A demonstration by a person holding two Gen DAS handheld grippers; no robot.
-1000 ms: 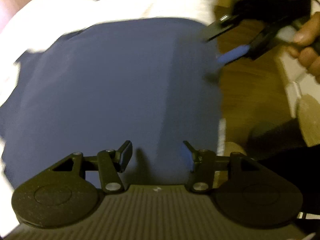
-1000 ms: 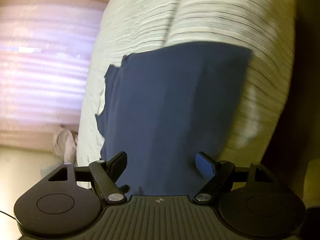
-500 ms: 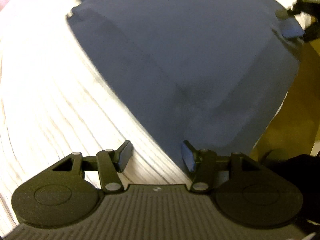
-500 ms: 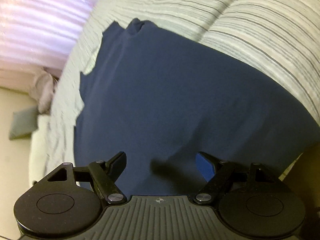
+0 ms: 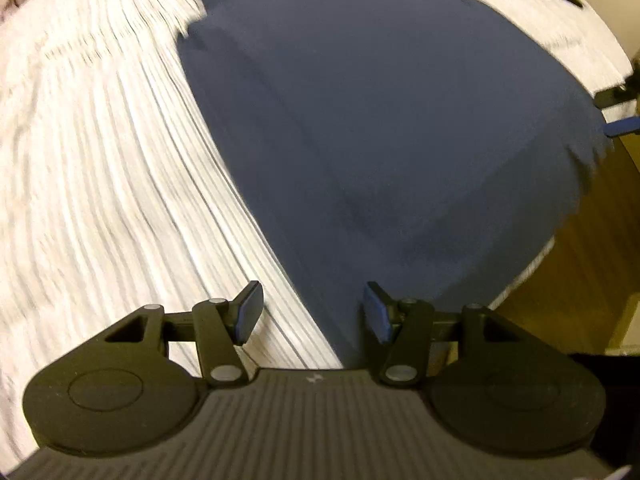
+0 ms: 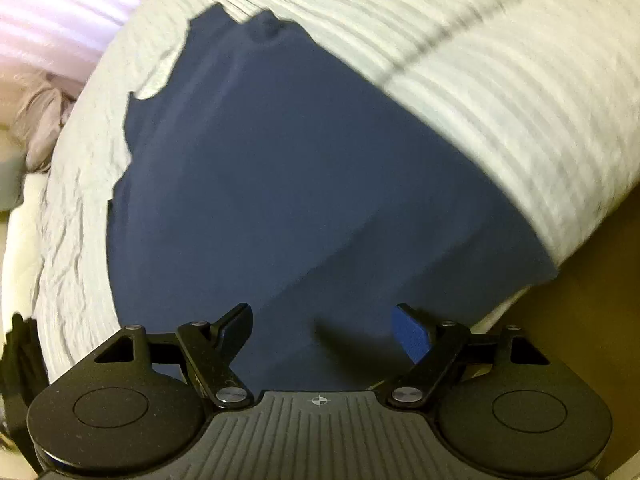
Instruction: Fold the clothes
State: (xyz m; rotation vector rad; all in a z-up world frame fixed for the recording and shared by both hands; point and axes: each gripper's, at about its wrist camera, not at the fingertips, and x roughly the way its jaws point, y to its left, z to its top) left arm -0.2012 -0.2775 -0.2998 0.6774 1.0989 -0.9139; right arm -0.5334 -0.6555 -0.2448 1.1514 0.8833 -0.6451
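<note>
Both grippers nearer navy garment [image 5: 380, 140] (blurred, seemingly flat) — empty

Home bedroom. Bed [image 5: 100, 168] covered in pale striped bedding fills most of both views. Navy garment [image 6: 288, 208] lies spread flat on it, near bed edge. Wooden floor [image 5: 592, 264] shows beside bed. Window with pale pink striped curtain or blind [image 6: 72, 12] at far side; crumpled greyish cloth [image 6: 40, 128] below it.
</note>
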